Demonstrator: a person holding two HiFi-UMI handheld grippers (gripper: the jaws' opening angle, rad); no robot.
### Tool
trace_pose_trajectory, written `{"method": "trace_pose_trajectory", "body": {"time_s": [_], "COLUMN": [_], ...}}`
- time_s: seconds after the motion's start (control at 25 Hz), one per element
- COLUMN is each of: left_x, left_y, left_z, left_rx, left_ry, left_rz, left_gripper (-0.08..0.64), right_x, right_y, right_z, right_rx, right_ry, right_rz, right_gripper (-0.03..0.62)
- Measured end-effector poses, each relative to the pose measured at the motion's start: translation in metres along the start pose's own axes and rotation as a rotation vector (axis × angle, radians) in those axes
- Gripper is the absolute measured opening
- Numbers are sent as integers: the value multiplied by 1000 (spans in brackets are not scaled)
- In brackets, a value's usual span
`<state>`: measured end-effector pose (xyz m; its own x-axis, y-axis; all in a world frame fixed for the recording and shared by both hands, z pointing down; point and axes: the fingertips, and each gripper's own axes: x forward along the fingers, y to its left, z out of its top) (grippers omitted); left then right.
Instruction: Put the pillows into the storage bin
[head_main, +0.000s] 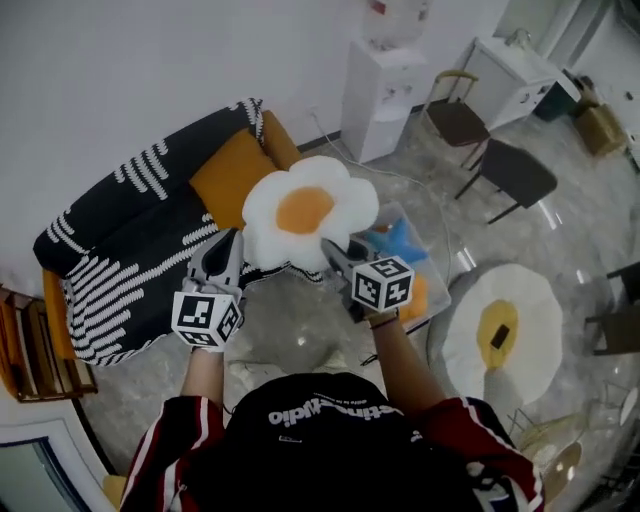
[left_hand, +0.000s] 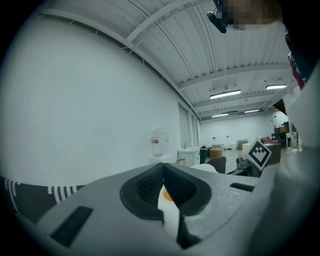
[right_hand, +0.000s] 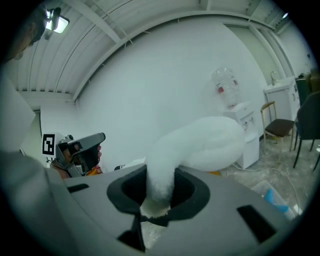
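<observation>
A white fried-egg pillow (head_main: 305, 212) with an orange yolk hangs in the air between both grippers, above the floor in front of the sofa. My left gripper (head_main: 232, 240) is shut on its left edge; a thin white strip with orange shows between the jaws (left_hand: 169, 212). My right gripper (head_main: 332, 250) is shut on the pillow's right edge, and the plush bulges out of the jaws (right_hand: 200, 145). The clear storage bin (head_main: 425, 262) stands just right of the pillow and holds a blue pillow (head_main: 398, 240) and something orange. A second egg pillow (head_main: 503, 325) lies on a round seat at the right.
A black-and-white striped sofa (head_main: 130, 250) with an orange cushion (head_main: 232, 175) sits at the left. A water dispenser (head_main: 382, 90), two chairs (head_main: 505, 175) and a white desk (head_main: 515, 75) stand at the back. The floor is glossy marble.
</observation>
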<state>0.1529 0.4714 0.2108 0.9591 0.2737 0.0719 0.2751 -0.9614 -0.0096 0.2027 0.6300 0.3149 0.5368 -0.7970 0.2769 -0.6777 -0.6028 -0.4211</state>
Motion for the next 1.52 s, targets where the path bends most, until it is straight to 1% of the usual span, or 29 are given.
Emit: {"method": "trace_pose_trajectory", "body": {"time_s": [0.24, 0.36, 0.68, 0.8, 0.88, 0.96, 1.0, 1.12, 1.16, 1.2, 1.28, 1.4, 1.52], "left_x": [48, 65, 112, 125, 131, 137, 140, 147, 148, 149, 150, 152, 147], "left_y": [-91, -126, -185, -204, -215, -224, -228, -239, -242, -244, -247, -248, -249], "left_z": [-28, -42, -86, -103, -115, -127, -132, -142, -143, -144, -145, -145, -135], "left_rx": [4, 7, -21, -24, -21, -11, -4, 2, 4, 7, 12, 16, 27], "left_ry": [61, 94, 179, 212, 242, 273, 281, 286, 287, 288, 290, 293, 286], "left_rz": [-143, -200, -309, -339, -364, -397, -410, -437, -443, -447, -451, -447, -442], "left_gripper": [5, 5, 5, 5, 5, 5, 5, 5, 5, 5, 5, 5, 5], "right_x": [-76, -107, -165, -180, -185, -187, -188, -199, -206, -216, -231, -241, -240], "right_y": [-92, -132, -214, -243, -260, -279, -293, -335, -343, -346, -344, -333, -321], "right_z": [-51, -77, -150, -174, -187, -204, -216, -261, -272, -279, -285, -284, -274], "right_rx": [107, 147, 278, 317, 342, 383, 408, 468, 472, 470, 466, 476, 480], "right_ry": [17, 27, 77, 84, 76, 72, 84, 167, 190, 203, 203, 179, 149], "right_rz": [-151, -228, -401, -446, -462, -479, -498, -597, -632, -660, -686, -678, -655], "right_gripper": [87, 87, 92, 95, 101, 136, 179, 358, 370, 367, 357, 345, 337]}}
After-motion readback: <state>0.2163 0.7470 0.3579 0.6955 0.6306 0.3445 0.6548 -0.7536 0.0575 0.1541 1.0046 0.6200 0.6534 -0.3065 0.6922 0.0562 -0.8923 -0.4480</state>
